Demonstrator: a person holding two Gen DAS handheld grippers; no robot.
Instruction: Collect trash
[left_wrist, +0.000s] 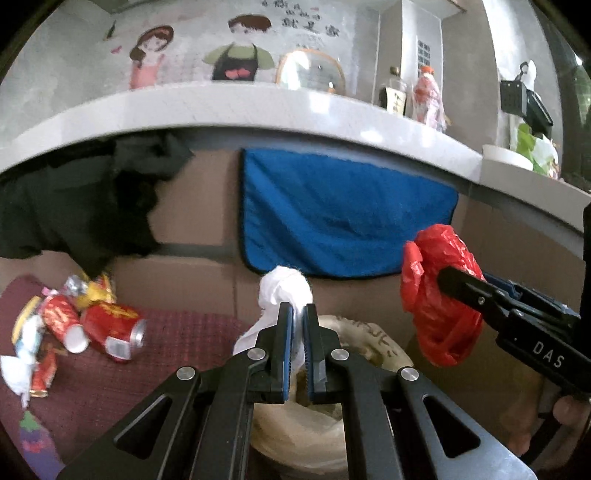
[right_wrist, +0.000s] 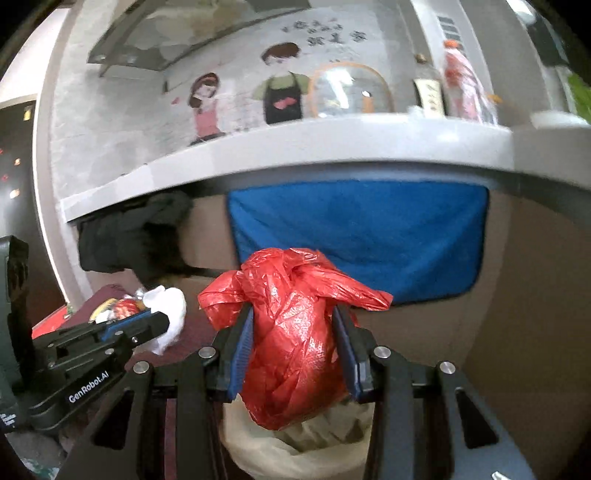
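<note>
My left gripper (left_wrist: 299, 314) is shut on a crumpled white tissue (left_wrist: 282, 291) and holds it above a bin lined with a cream bag (left_wrist: 365, 343). My right gripper (right_wrist: 293, 317) is shut on a crumpled red plastic bag (right_wrist: 295, 332), held above the same bin liner (right_wrist: 280, 458). The red bag also shows at the right of the left wrist view (left_wrist: 436, 295). The white tissue shows at the left of the right wrist view (right_wrist: 170, 314). A pile of trash with red cans (left_wrist: 110, 328), wrappers and tissues lies on a dark red mat (left_wrist: 129, 380) to the left.
A grey countertop (left_wrist: 258, 107) runs overhead with bottles (left_wrist: 428, 96) on it. A blue towel (left_wrist: 343, 218) and a black cloth (left_wrist: 85, 199) hang from the cabinet front behind the bin.
</note>
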